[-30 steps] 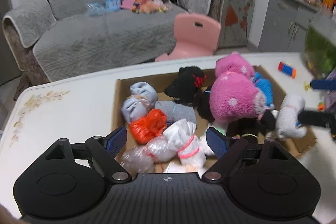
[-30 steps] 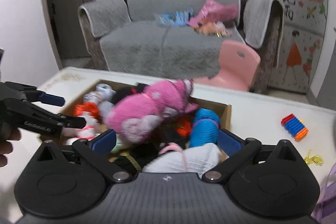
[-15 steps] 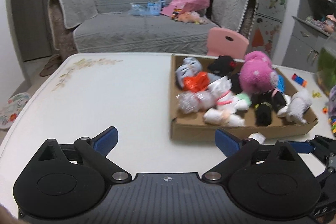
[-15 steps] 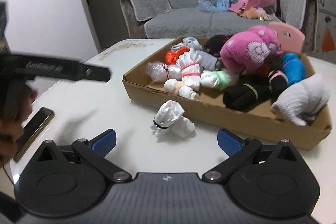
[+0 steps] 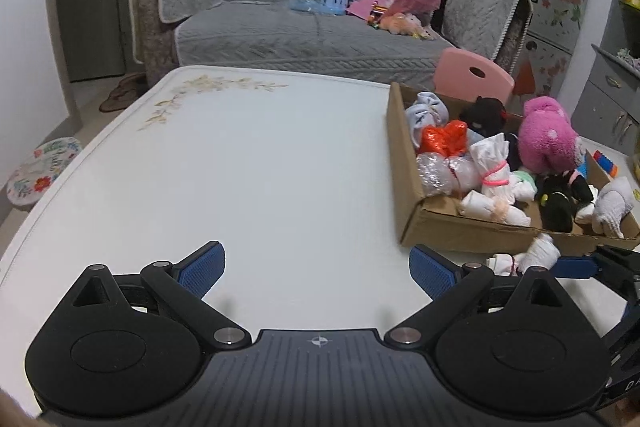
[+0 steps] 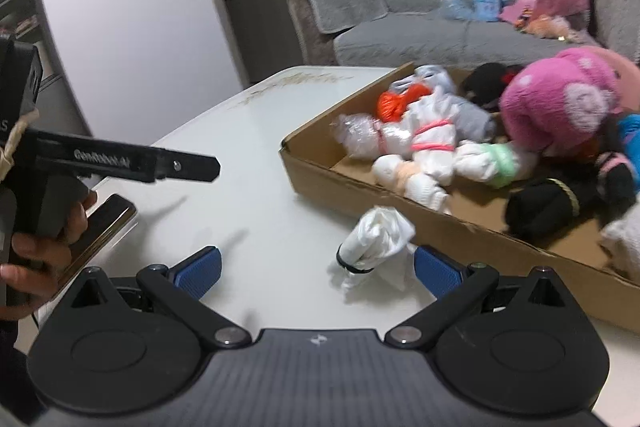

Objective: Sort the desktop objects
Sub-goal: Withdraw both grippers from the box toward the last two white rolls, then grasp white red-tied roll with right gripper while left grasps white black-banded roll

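Observation:
A cardboard box [image 5: 408, 195] [image 6: 320, 171] on the white table holds several rolled socks, tied plastic bags and a pink plush toy [image 5: 546, 135] [image 6: 560, 99]. A white tied bag [image 6: 376, 243] [image 5: 532, 253] lies on the table outside the box, just ahead of my right gripper's right finger. My left gripper [image 5: 316, 273] is open and empty over bare table, left of the box. My right gripper [image 6: 316, 273] is open and empty near the table's front edge.
A dark phone [image 6: 100, 231] lies at the table's left edge beside the left hand. Small toy pieces [image 5: 606, 163] lie right of the box. A pink chair [image 5: 474, 75] and a grey sofa [image 5: 304, 35] stand beyond the table.
Both grippers have pulled back from over the box toward the table's near side. The left one has swung left over bare table. The white bag now lies outside the box.

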A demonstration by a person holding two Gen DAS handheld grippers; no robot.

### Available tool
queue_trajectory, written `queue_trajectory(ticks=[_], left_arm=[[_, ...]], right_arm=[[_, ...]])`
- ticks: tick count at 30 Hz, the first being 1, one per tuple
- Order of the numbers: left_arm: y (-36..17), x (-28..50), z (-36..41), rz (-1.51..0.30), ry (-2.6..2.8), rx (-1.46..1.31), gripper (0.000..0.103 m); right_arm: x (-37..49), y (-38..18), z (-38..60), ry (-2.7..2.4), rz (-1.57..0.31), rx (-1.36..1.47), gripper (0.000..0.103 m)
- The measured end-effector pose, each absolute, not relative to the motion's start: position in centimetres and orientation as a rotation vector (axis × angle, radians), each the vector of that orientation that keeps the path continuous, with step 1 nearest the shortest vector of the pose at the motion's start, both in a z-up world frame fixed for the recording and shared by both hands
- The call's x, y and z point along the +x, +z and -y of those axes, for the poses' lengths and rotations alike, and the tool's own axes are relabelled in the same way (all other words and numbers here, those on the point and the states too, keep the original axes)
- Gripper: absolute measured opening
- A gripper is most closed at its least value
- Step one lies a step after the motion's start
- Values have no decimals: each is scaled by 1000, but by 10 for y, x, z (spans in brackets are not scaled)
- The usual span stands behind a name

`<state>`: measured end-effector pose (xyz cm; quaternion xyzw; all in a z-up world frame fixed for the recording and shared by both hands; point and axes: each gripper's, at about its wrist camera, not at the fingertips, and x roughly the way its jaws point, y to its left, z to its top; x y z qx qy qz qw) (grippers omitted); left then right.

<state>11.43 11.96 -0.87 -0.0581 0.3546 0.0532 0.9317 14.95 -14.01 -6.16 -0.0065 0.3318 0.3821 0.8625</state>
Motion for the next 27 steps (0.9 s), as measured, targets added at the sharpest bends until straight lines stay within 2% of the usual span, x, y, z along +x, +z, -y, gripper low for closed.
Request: queue_trajectory(ticks=[9,17,27], left_arm=[[-18,116,-110,-759,73,-79,100],[-31,120,-93,-785,41,6,100],[-35,113,-56,-644,-10,278,103]], right_arm=[[131,-62,149,1135,-764,-1,103],[127,-57,142,859,-704,-84,103],[149,-55,169,675,-843,282,103]])
